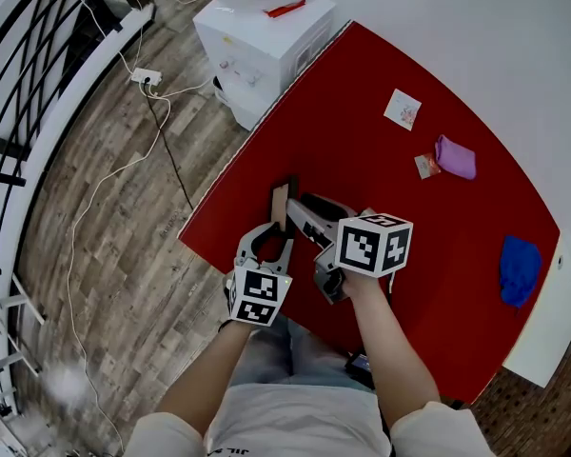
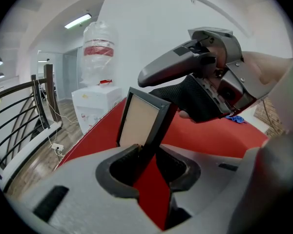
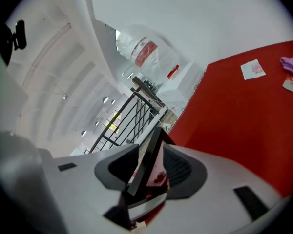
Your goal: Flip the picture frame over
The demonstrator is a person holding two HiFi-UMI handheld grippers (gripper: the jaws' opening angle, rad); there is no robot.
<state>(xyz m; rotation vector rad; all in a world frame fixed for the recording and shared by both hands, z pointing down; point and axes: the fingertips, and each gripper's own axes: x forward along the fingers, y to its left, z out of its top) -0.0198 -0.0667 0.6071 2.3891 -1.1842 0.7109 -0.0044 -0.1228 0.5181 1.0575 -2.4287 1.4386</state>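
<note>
The picture frame (image 1: 280,204) has a black rim and a tan backing (image 2: 138,122). It stands tilted on edge over the red table (image 1: 381,169), near the front-left corner. My left gripper (image 1: 272,236) has the frame's lower corner between its pads (image 2: 123,163), which touch it on both sides. My right gripper (image 1: 306,209) reaches in at the frame's upper right edge (image 2: 173,89). Its jaws stand wide, with the frame's dark edge (image 3: 151,152) loose in the gap and room on both sides.
A white card (image 1: 402,109), a purple cloth (image 1: 455,156), a small orange item (image 1: 425,166) and a blue cloth (image 1: 519,269) lie further back and right. A water dispenser (image 1: 262,36) stands past the table's left edge. A railing (image 1: 38,84) and cables run along the floor.
</note>
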